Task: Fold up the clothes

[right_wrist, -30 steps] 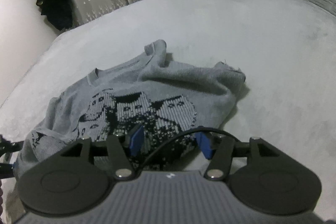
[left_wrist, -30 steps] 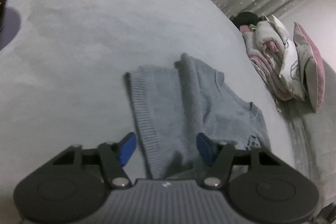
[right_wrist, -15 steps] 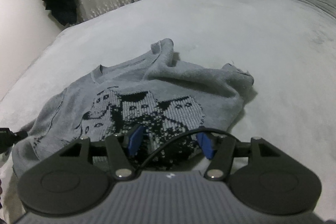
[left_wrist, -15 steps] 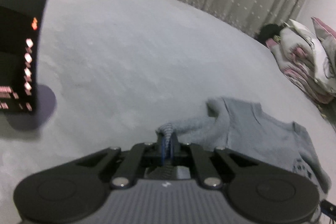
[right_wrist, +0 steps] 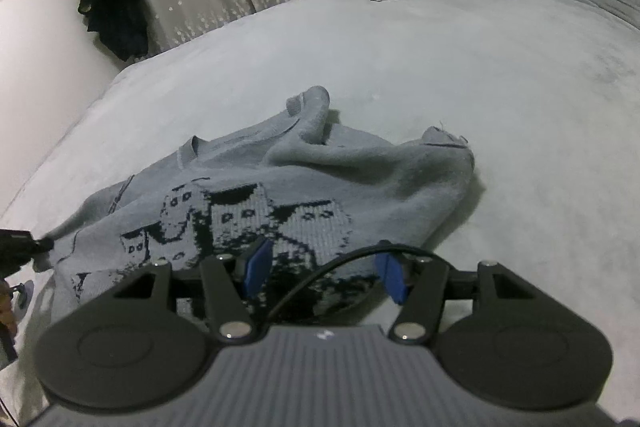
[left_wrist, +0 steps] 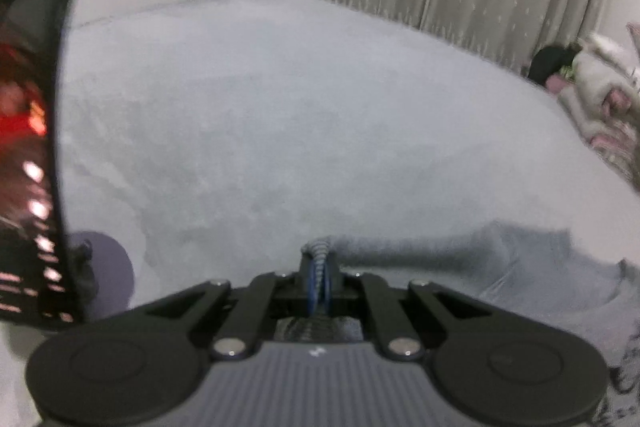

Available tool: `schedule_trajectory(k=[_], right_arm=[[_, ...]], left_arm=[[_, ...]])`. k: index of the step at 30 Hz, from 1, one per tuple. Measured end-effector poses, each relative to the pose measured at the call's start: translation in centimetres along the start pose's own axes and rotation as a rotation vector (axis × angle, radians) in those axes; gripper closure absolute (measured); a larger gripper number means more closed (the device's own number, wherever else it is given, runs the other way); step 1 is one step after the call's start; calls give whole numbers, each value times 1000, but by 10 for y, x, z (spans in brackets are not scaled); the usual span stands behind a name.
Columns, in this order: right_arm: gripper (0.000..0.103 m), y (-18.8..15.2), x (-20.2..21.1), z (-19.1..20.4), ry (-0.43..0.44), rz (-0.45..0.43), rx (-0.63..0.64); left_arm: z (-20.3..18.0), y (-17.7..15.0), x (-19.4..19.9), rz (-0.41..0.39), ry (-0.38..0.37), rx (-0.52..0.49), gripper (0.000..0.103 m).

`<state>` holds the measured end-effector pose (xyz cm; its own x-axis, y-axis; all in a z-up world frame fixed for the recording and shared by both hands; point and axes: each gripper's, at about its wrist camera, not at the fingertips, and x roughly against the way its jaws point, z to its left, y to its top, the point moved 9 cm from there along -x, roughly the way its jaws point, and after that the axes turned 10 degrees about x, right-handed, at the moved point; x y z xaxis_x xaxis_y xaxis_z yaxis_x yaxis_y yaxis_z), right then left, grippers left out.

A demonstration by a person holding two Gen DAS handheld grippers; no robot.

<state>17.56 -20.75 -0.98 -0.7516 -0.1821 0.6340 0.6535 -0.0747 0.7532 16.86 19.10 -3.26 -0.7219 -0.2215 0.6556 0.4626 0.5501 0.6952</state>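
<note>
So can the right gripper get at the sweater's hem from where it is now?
Probably yes. The right gripper is open and sits just above the near edge of the sweater, with nothing between its fingers and the knit. Only its own black cable arcs across the gap, which might brush the fabric.

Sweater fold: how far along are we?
Early. Done: nothing reads as a finished fold; the grey sweater lies rumpled on the bed, cat pattern up, one sleeve bunched across the body. In hand: the left tongs are shut on a ribbed edge of the sweater, drawing it out sideways. The right tongs hover open over the lower edge. Left: flatten it, fold the sleeves in, fold the body.
</note>
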Motion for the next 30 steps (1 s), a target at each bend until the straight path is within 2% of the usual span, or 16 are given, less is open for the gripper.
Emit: schedule_trajectory(k=[5,7,8,11,14,18,25,30], right_arm=[[42,-1,-2,0,2,14,15],[42,-2,-3,2,-3,19,26],[42,-2,-3,3,-7,22,32],[42,-4,-5,5,-14,36,47],[41,-7,-5,8,-13,49,57],[37,-12,-7,11,31,78,36],[37,-25,-8,24,140,135,-18],[37,-35,-7,39,208,157,-37]], left_arm=[[2,-5,2,31,-3,-13,90],[3,-7,2,44,-4,-19,74],[3,-8,3,50,-5,-22,63],[-1,-15,11,83,-23,-6,55],[-11,-28,21,134,-68,8,43],[-26,-49,42,173,-138,-20,32],[-48,-93,70,288,-309,-52,28],[-56,-119,88,292,-376,-143,27]])
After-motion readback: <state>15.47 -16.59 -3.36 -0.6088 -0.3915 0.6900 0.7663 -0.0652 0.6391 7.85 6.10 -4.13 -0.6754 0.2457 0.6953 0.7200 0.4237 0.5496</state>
